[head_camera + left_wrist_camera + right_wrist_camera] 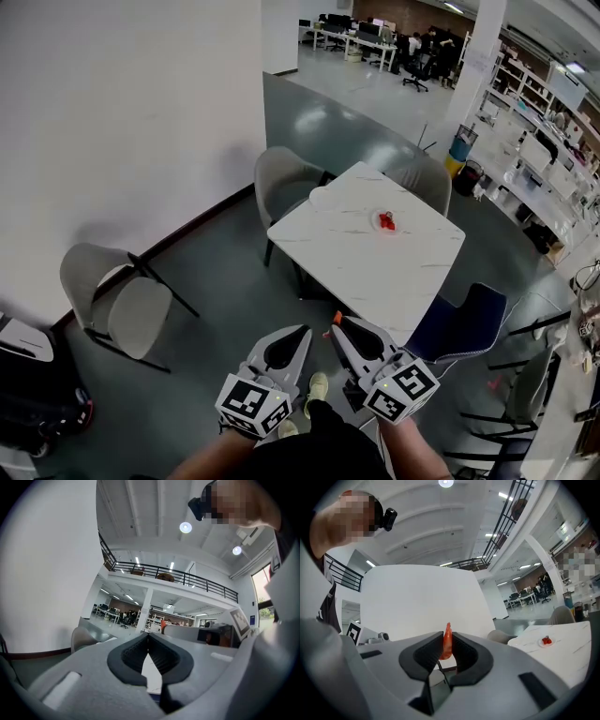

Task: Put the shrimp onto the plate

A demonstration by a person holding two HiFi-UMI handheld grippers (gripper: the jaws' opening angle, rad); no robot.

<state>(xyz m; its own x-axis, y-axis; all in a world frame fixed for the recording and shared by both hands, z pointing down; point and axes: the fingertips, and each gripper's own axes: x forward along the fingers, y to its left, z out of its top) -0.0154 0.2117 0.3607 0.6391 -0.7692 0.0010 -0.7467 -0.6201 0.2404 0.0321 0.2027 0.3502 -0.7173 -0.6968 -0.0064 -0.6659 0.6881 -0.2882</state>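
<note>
Shrimp (447, 645) sits pinched upright in your right gripper (447, 637), and the plate (375, 224) lies well ahead, slightly right, on the table (361, 267).

Pale grey plastic left gripper (302, 331) and matching right gripper (339, 323), wedge-shaped, tapering toward the jaws. Lined inside with black ribbed rubber pads (136, 654). Capped at the rear with white cubes (251, 405) bearing black square markers. Dressed in dark clothing (328, 445) and pale yellowish shoes (318, 385); small black head-mounted camera (388, 518) strapped on.
</note>
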